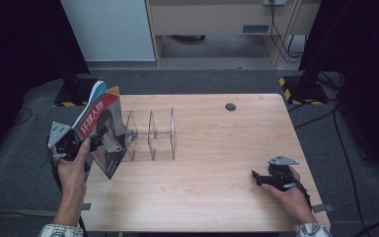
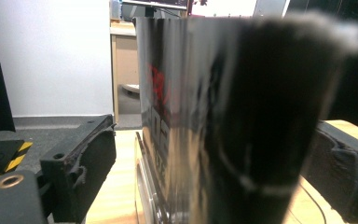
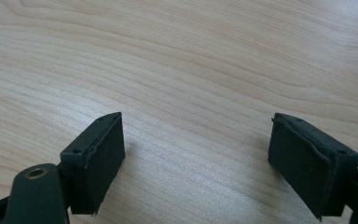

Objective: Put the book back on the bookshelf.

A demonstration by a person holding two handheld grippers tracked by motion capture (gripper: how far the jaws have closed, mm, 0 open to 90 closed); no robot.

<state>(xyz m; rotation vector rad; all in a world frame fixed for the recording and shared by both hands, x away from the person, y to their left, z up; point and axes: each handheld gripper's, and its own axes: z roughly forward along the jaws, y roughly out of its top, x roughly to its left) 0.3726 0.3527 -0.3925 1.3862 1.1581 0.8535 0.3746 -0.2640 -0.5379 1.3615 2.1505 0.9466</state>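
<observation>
a light wooden rectangular table [image 1: 217, 163] is seen from the high view, standing on grey carpet. a clear acrylic divider rack with upright panels [image 1: 152, 134] stands on the table's left half, toward the far side. a small dark round grommet [image 1: 230, 106] is set into the tabletop near the far edge, well apart from the rack.

the left gripper [image 1: 79, 142] is held by the left hand [image 1: 73, 168] at the table's left edge. a glossy magazine with a red title band and a dark portrait cover [image 1: 101, 129] is held tilted above the table's left edge, its lower corner near the tabletop and its right side just beside the rack's leftmost panel. in the left gripper view, the magazine [image 2: 223, 126] is seen edge-on and blurred between the two black jaws, which stand wide on either side of it; whether the pads press on the magazine cannot be told.

the right gripper [image 1: 262, 177] is held low by the right hand [image 1: 291, 195] near the table's near right corner, well apart from the rack. in the right gripper view, the right gripper [image 3: 196, 154] has its jaws spread apart over bare wood, with nothing between them.
</observation>
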